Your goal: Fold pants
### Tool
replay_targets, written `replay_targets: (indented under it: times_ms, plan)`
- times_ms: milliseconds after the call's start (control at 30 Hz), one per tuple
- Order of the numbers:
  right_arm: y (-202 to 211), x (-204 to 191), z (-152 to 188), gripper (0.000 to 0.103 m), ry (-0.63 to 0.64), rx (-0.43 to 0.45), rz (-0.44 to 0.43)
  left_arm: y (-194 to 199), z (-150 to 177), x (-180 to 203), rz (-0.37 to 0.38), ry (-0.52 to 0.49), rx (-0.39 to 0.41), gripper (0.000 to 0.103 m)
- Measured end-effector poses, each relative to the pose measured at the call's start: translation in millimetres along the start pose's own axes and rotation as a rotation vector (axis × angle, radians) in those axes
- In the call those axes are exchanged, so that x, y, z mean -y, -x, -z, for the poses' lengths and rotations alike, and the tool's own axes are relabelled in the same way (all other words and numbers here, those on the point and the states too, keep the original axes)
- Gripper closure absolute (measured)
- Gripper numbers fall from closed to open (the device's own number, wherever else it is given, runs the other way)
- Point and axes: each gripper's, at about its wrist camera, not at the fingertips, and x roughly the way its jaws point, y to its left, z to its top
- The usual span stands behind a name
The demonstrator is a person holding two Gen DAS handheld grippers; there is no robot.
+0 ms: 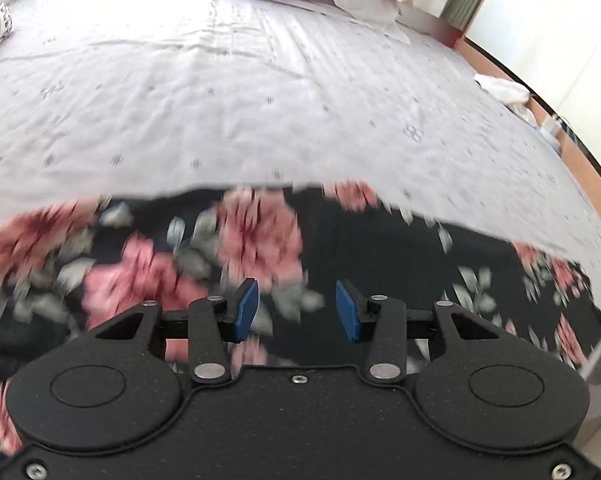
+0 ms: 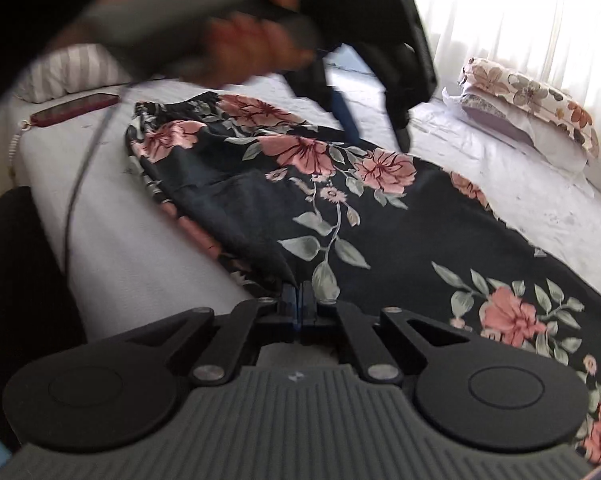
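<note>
The pants (image 2: 340, 208) are black with pink flowers and grey-green leaves, spread flat on the bed; the waistband end lies at the far left in the right wrist view. They also fill the lower half of the left wrist view (image 1: 260, 248). My left gripper (image 1: 297, 310) is open and empty, hovering just above the fabric; it also shows blurred above the pants in the right wrist view (image 2: 374, 120). My right gripper (image 2: 299, 304) is shut on a folded edge of the pants at the near side.
The bed sheet (image 1: 220, 92) is pale lilac. A floral pillow (image 2: 532, 96) lies at the head of the bed. A red phone (image 2: 74, 110) lies near the waistband, beside a striped pillow (image 2: 72, 68). White cloth (image 1: 504, 90) sits by the bed's wooden edge.
</note>
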Motion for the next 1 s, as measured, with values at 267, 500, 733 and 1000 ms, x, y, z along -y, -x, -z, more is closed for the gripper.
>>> replay_targets:
  times_ms: [267, 500, 733, 1000]
  plan:
    - [-7, 7, -1, 0.102, -0.033, -0.009, -0.022, -84, -42, 0, -0.040, 0.056, -0.067, 0.070]
    - [-13, 11, -1, 0.102, -0.036, -0.023, -0.046, -114, -78, -2, -0.144, 0.118, 0.057, 0.076]
    - [-15, 14, 0, 0.102, -0.052, -0.022, -0.055, -103, -66, 4, 0.088, 0.063, -0.049, 0.076]
    - [-14, 17, -2, 0.102, -0.061, -0.023, -0.065, -110, -65, -24, -0.041, 0.167, 0.019, 0.079]
